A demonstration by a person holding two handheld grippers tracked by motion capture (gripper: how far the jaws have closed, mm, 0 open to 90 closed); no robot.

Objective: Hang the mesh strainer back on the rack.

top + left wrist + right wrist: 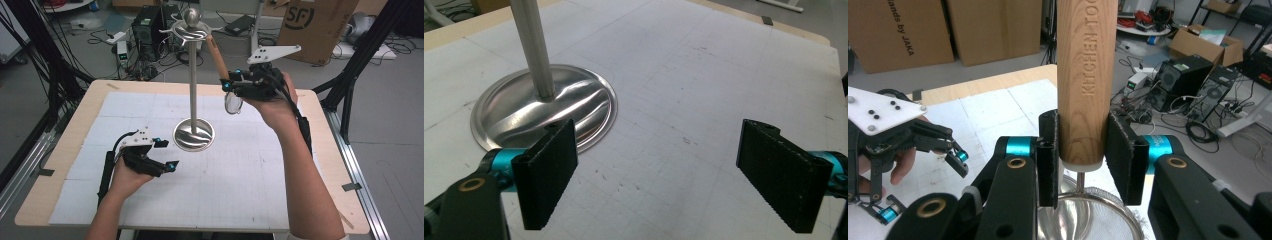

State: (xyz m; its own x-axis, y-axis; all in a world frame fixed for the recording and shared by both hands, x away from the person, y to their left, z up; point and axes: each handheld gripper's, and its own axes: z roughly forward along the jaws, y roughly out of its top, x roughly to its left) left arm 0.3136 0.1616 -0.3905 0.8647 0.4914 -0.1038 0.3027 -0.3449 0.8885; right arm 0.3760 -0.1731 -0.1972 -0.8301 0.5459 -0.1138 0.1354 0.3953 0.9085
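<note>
Strainer [1083, 75] clamped in raised right gripper [1083, 160].

- "KITCHEN TOO", cut off at the top edge, burned lengthwise into the wooden handle [1087, 80] in the right gripper view; the handle sits clamped between that gripper's two black jaws.
- "SF" logo, black, partly cut off, on the cardboard box [315, 25] on the floor behind the table, high view.
- "ands by JAKA", start cut off, black print on the side of the left cardboard box [895, 32] in the right gripper view.
- Green lit display on a small device [122, 54] on the floor, high view; digits too small to read.
</note>
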